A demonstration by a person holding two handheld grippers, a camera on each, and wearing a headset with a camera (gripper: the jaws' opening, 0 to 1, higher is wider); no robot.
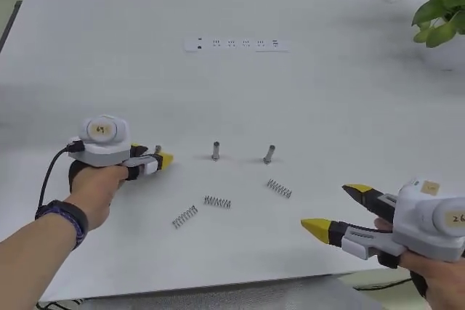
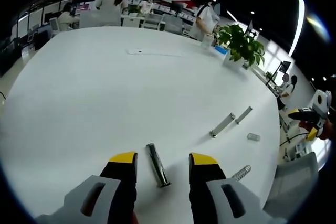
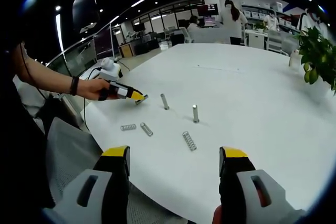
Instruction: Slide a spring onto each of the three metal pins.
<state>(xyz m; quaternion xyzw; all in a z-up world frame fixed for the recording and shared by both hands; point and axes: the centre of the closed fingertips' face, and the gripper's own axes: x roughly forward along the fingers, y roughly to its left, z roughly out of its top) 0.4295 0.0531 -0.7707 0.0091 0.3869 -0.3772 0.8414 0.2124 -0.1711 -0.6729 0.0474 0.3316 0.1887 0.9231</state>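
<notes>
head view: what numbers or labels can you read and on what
"69": small, on top of the left gripper.
"26": faint, at the frame edge, on top of the right gripper.
Power strip: markings too small to read.

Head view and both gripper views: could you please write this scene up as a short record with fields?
Pins: three, upright on the table: left pin, middle pin, right pin
Springs: three, lying loose, none on a pin: left spring, middle spring, right spring
Left gripper: open, jaws either side of the left pin, gaps showing
Right gripper: open, holding nothing
Background: power strip, plant
</notes>
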